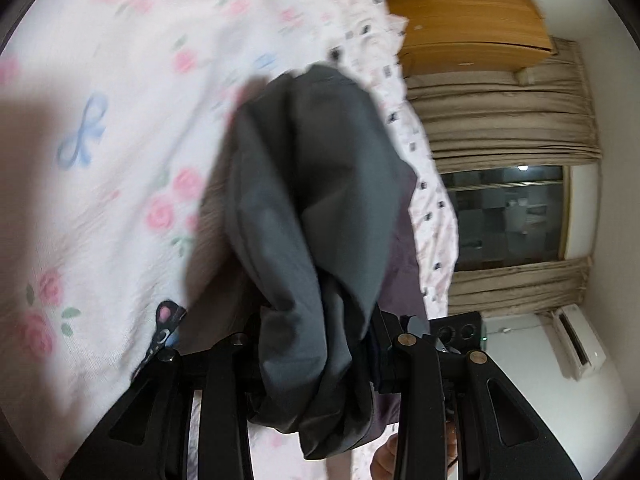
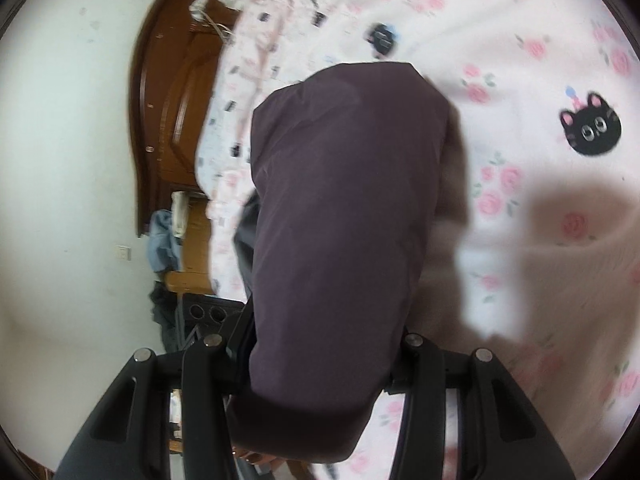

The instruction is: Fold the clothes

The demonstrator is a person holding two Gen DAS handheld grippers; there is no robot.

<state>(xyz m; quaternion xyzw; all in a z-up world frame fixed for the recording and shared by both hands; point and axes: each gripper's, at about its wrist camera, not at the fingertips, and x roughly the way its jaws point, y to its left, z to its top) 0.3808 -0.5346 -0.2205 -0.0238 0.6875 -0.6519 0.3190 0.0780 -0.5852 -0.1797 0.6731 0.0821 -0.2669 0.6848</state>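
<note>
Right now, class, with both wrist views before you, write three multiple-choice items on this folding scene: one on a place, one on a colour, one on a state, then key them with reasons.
1. Where does the black cat face lie in the right wrist view?
A. On the floral sheet, right of the garment
B. On the wooden door
C. On the white wall

2. What colour is the cloth between the left gripper's fingers?
A. Pink
B. Grey
C. Yellow

3. What is the state of the right gripper?
A. Open, holding nothing
B. Shut on the garment
C. Out of view

Answers:
1 A: the cat face is printed on the sheet, right of the garment.
2 B: grey cloth bunches in the left gripper.
3 B: purple fabric fills the right gripper, between its fingers.
</note>
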